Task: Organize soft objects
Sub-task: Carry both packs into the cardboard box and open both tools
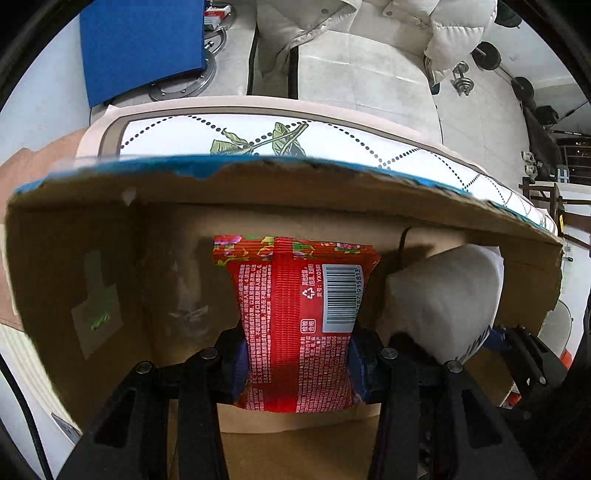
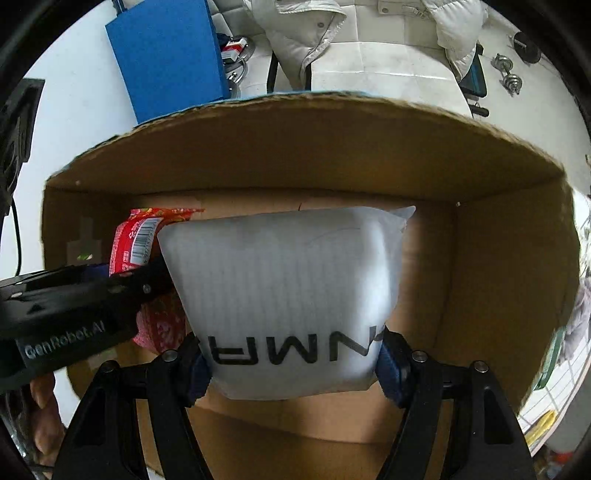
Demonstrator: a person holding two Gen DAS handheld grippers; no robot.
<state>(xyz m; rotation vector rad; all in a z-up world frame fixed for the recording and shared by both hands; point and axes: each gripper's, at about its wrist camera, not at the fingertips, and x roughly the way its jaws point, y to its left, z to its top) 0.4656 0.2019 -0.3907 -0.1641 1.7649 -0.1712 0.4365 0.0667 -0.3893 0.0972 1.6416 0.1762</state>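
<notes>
My left gripper [image 1: 297, 363] is shut on a red soft packet [image 1: 297, 314] with a barcode and holds it inside an open cardboard box [image 1: 258, 188]. My right gripper [image 2: 293, 367] is shut on a white soft pack [image 2: 284, 291] with black letters, inside the same box [image 2: 509, 258]. The two packs sit side by side, red on the left, white on the right. The white pack shows in the left wrist view [image 1: 443, 295], and the red packet [image 2: 135, 240] and the left gripper body [image 2: 74, 295] show in the right wrist view.
The box stands on a patterned cushion [image 1: 332, 136]. A blue panel [image 1: 140, 48] and a white padded jacket [image 1: 369, 22] lie beyond it on the pale floor. Dumbbells [image 1: 463, 79] lie at the far right.
</notes>
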